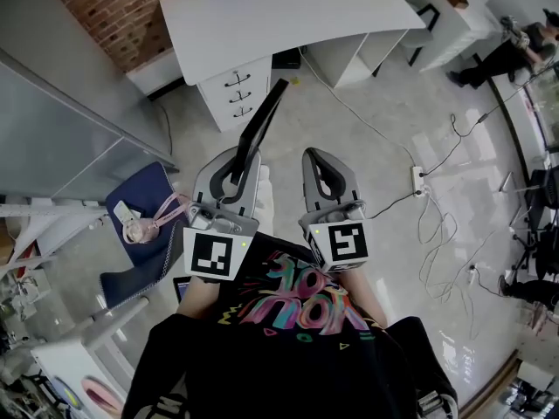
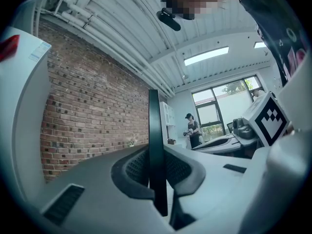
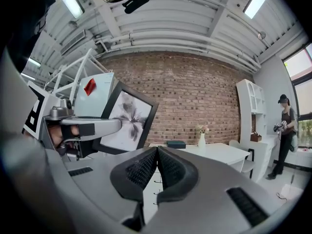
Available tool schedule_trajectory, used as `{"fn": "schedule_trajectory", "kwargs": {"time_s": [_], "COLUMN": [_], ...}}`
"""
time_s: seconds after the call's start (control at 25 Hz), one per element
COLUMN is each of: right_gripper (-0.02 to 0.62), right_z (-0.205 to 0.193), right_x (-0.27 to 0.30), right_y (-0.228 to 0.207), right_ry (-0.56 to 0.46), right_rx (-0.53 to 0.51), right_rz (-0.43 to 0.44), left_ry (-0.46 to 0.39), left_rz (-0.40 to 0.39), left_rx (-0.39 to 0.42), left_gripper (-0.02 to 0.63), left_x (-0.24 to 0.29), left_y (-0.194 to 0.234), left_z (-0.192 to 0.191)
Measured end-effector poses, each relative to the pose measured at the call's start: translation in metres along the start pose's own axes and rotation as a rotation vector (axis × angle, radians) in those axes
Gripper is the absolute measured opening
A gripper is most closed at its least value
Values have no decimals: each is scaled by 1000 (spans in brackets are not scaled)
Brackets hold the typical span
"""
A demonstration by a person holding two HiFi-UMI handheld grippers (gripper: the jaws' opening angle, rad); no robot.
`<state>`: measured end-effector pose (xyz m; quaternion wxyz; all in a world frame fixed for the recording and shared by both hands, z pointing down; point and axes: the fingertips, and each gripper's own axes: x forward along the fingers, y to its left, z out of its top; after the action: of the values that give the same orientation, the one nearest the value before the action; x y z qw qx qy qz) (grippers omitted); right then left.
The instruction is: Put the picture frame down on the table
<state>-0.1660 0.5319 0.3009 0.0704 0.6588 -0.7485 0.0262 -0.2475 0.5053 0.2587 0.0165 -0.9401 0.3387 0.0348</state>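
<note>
**Picture frame** (image 1: 260, 127): clamped edge-on between the closed pads of the left gripper (image 2: 158, 172). Held in the air over the floor, well short of the white table (image 1: 306, 20) ahead. Grip low on the black border, with most of the frame clear of the jaws, above and beyond them.

**Right gripper** (image 3: 157, 165): pads pressed together on nothing, beside the left gripper and apart from the frame.

**Handling, as a judgement:**
- Probably light, to go by the one-gripper hold.
- Stiff along the border, so no sag expected under a pinch.
- Glazed or glossy front likely, hence fragile and slippery at the face. Best taken by the border only, never by the print.
- Hold far off-centre, so a tendency to swing about the pads. A second pinch on the opposite border by the free gripper advisable before lowering.

**Orientation:** plane upright, thin edge toward the left gripper's camera. Printed face with the grey flower turned to the person's right, toward the right gripper. Long axis slanting up and forward from the grip toward the table, seen as a dark bar in the head view. Back support not visible, so standing or lying flat undecided from these views.

**On the table's far part:** a dark box (image 3: 176, 144) and a small vase (image 3: 202, 140). Near part bare, seemingly suitable for setting down.
</note>
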Motion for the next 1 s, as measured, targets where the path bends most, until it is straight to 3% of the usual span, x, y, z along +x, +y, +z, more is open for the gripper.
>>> {"fn": "schedule_trajectory", "kwargs": {"time_s": [0.56,1.0], "right_gripper": [19,20], "right_z": [34,34], "right_x": [214,331], "right_y": [-98,-128], "right_ry": [39,70], "right_rx": [12,22], "right_rz": [-48,-41], "left_ry": [-16,19], "left_rz": [-24,-9], "left_rx": [-4,-15], "left_gripper": [46,46], "left_x": [201,283], "left_y": [142,229], "left_z": [-4,-27]}}
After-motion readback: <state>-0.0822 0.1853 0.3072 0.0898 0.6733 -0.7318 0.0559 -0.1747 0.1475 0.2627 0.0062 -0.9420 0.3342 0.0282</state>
